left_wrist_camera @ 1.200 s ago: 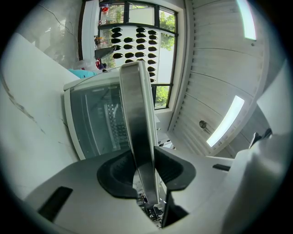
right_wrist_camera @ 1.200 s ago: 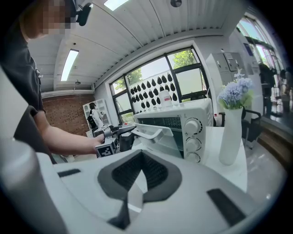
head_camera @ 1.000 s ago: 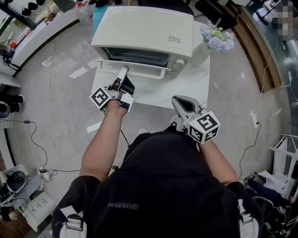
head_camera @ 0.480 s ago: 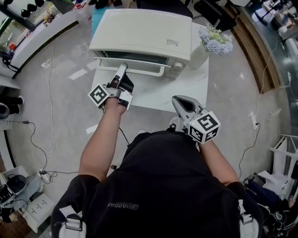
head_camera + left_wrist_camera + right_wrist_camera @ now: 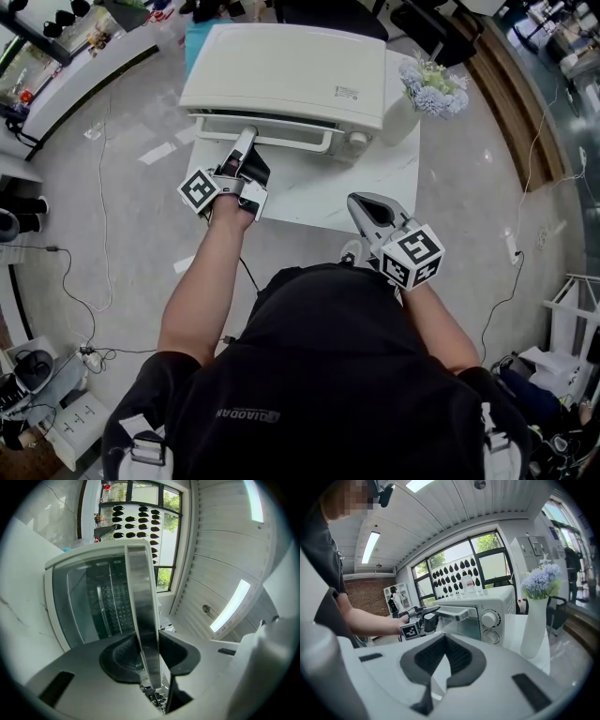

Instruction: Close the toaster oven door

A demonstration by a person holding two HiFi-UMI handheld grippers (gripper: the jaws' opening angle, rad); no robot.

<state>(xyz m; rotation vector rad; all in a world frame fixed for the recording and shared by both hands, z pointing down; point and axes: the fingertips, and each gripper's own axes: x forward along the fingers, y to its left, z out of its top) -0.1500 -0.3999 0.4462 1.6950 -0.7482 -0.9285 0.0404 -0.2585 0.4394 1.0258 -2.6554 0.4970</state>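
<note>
Two fingers of the left gripper (image 5: pixel 246 142) pinch the silver bar handle (image 5: pixel 143 620) of the cream toaster oven's (image 5: pixel 281 75) glass door (image 5: pixel 89 606) — nearly upright just beyond them — so closing likely needs one last gentle push.

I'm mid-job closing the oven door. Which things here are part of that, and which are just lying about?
Part of the job:
- toaster oven
- door handle, between the jaws of the left gripper

Just lying about:
- vase of flowers beside the oven
- table under both
- right gripper, jaws together, holding nothing
</note>
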